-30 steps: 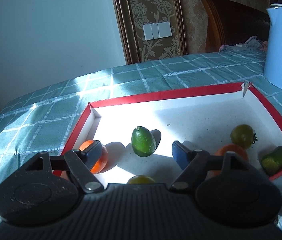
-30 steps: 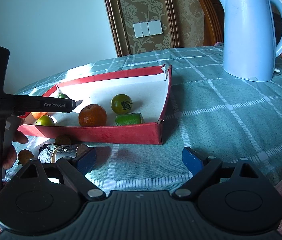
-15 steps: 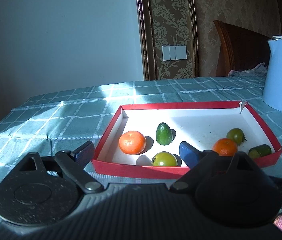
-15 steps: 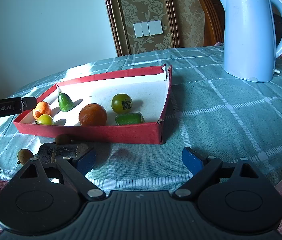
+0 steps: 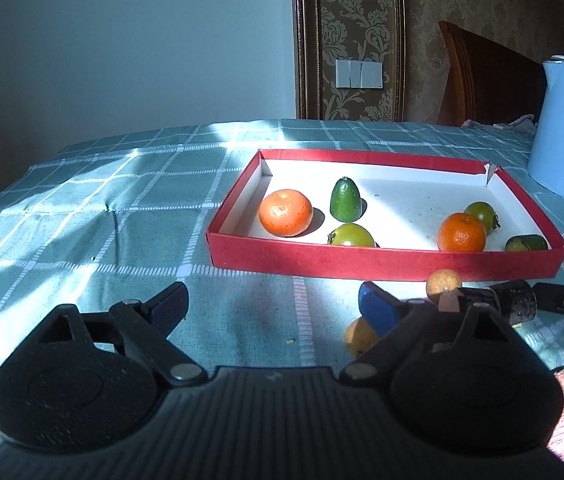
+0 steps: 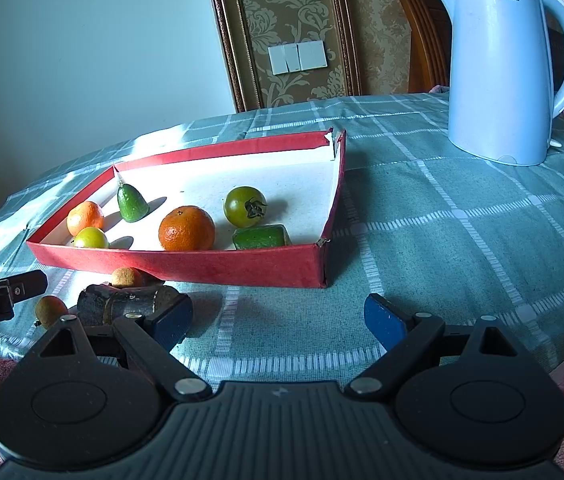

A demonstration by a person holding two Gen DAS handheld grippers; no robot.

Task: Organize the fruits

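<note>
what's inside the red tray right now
The red tray holds two oranges, two green tomatoes and two green pieces. Its near wall hides the floor just behind it.

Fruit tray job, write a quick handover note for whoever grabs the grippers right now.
Left gripper: jaws open, empty, over the cloth in front of the tray.
Right gripper: jaws open, empty, near the tray's front right corner.
In the tray: two oranges, an avocado, two green tomatoes and a cut green piece.
Left on the cloth by the front wall: two small brown fruits, and a dark log-like piece.
Probably move those next.
</note>
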